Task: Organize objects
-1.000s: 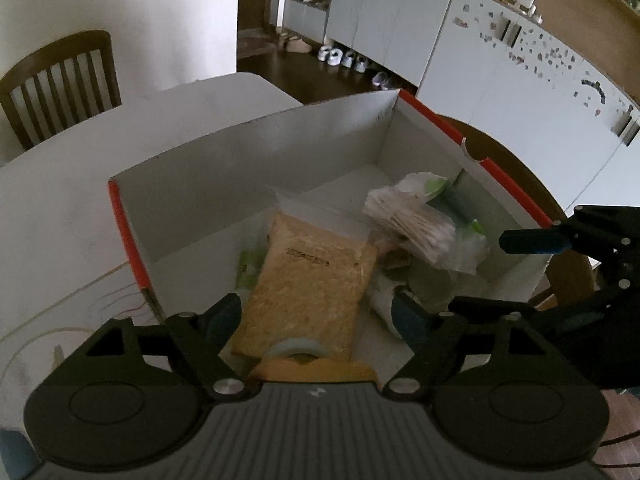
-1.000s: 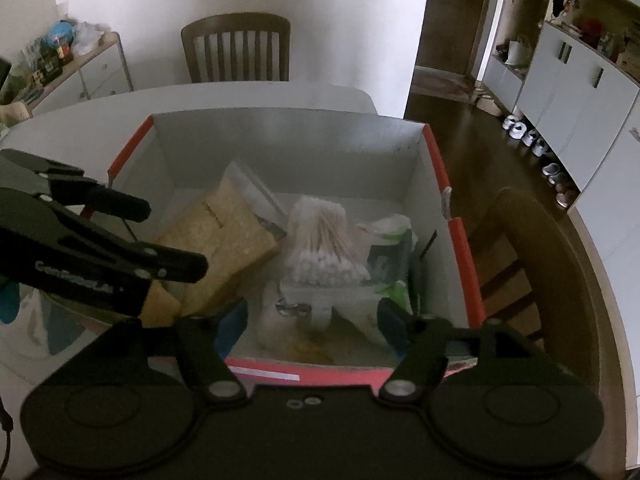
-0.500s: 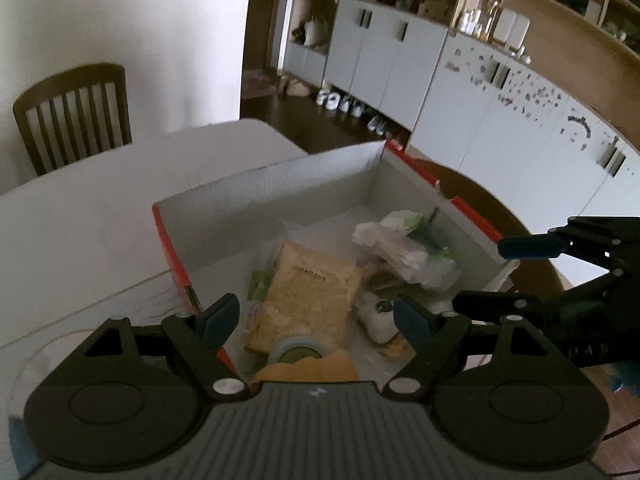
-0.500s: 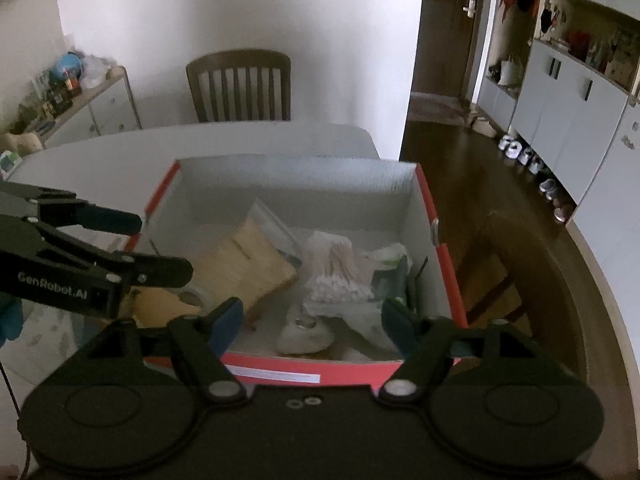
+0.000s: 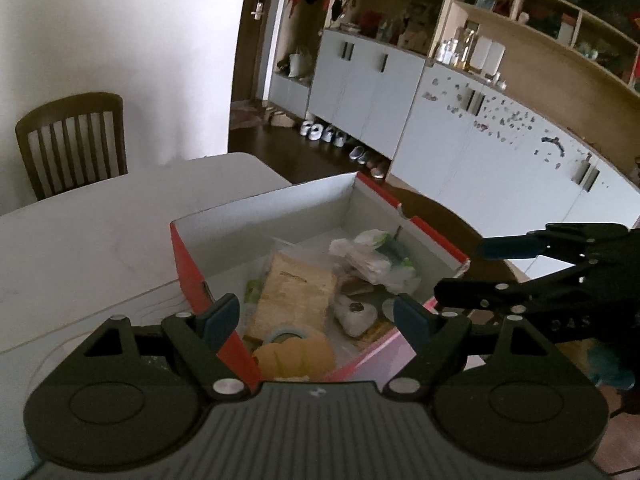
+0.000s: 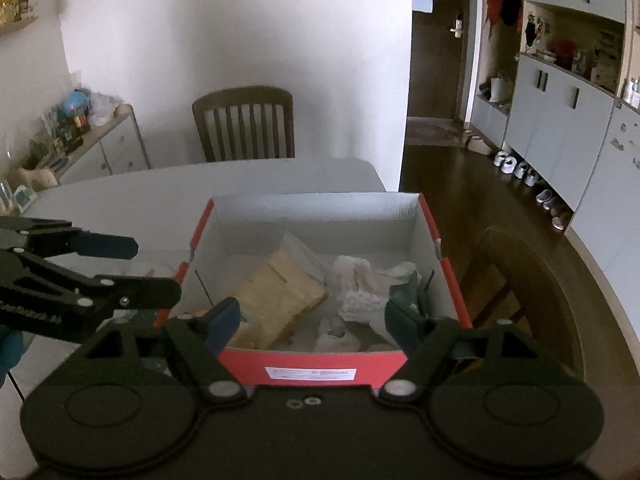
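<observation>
Left wrist view: the left gripper is held above the near corner of a red cardboard box that stands on a white table. Its blue-tipped fingers are spread wide apart and nothing is gripped between them. Inside the box, a flat tan packet is seen near the middle, with a roll of tape just nearer the camera and a yellow-brown piece against the near wall. A clear bag of cotton swabs lies toward the box's right side, beside green-and-white packaging. A small white object rests near the box's right front wall. The right gripper is seen outside the box, off its right wall, its jaws parted and empty. A wooden chair stands well beyond the box at the table's far edge, and white cabinets line the room behind it.

Right wrist view: the right gripper is held over the box's near wall, which carries a white label. Its jaws have just been opening and stand well apart, with nothing between them. The tan packet lies left of centre in the box and the cotton swabs right of centre. The left gripper is seen off the box's left wall, open and empty. The chair stands beyond the box's far wall.
</observation>
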Tool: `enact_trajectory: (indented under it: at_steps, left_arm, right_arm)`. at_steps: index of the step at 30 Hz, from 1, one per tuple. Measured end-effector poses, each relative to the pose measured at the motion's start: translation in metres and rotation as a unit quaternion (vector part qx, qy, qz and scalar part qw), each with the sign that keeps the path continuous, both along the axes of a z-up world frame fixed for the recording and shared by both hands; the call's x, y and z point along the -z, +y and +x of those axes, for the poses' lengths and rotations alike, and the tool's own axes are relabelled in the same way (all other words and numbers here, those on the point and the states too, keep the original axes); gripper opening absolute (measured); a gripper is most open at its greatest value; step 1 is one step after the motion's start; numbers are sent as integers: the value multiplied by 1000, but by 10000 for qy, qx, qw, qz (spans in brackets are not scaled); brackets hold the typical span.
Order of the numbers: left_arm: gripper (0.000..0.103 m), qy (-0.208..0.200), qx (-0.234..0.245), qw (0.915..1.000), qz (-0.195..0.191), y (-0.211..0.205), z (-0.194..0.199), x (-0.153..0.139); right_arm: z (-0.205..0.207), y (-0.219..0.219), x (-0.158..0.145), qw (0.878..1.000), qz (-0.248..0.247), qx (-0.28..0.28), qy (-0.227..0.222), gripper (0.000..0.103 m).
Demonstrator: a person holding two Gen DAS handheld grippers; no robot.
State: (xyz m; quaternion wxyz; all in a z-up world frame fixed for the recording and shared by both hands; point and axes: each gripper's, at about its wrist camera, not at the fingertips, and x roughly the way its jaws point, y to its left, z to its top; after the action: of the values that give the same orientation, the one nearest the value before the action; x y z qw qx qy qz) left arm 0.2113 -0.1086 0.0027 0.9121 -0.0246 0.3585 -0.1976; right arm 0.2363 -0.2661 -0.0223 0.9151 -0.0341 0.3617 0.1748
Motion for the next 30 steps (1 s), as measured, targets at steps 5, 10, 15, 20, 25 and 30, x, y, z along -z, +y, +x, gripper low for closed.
enact_trajectory:
  at_steps: [5, 10, 15, 20, 25, 30]
  left_arm:
    - [84, -31, 16, 10000, -47, 5, -14, -5]
    - [91, -116, -11, 9999, 8, 9, -24, -8]
    - [103, -201, -4, 9998, -2, 15, -32, -9]
    - [103, -230, -52, 9997, -2, 19, -36, -10]
    - [103, -312, -183, 9993, 50, 23, -40, -14]
    - [103, -393, -347, 9986, 123, 24, -44, -19]
  right_arm:
    - [-12, 3, -4, 9999, 78, 102, -81, 82]
    - [-22, 7, -7, 9997, 165, 142, -136, 86]
    - [-30, 9, -11, 9989, 351, 214, -227, 94]
    - [-37, 7, -16, 9971, 625, 362, -246, 98]
    - [-42, 9, -17, 9966, 626, 429, -325, 99]
    - [-44, 13, -17, 9971, 527, 390, -379, 99]
